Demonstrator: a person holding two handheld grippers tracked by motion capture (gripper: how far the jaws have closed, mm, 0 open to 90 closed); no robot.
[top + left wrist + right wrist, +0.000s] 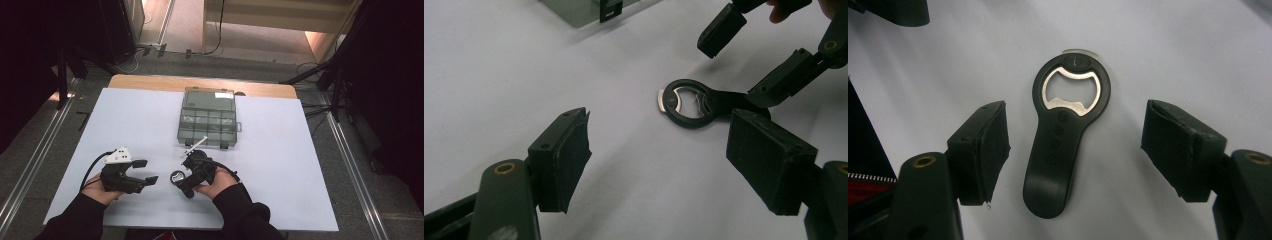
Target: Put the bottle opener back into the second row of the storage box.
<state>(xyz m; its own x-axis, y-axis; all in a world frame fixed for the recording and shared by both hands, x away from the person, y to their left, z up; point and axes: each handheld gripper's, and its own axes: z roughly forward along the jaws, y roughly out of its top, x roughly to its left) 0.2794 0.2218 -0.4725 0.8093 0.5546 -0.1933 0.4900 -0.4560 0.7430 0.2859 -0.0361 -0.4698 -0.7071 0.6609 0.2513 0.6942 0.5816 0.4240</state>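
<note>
A black bottle opener (177, 177) with a metal ring in its head lies flat on the white sheet (125, 120), near the front middle. My right gripper (182, 182) stands over it, open. In the right gripper view the opener (1060, 135) lies lengthwise between the two pads (983, 145), handle toward me, and neither pad touches it. My left gripper (146, 171) is open just left of the opener, with nothing between its jaws. In the left gripper view the opener's head (689, 102) lies ahead, with the right gripper (751, 55) astride its handle.
A clear plastic compartment box (207, 120), lid shut, sits behind the grippers at the middle of the sheet; its corner (579, 10) shows in the left gripper view. The wooden table edge (150, 82) runs along the back. Bare white sheet spreads to both sides.
</note>
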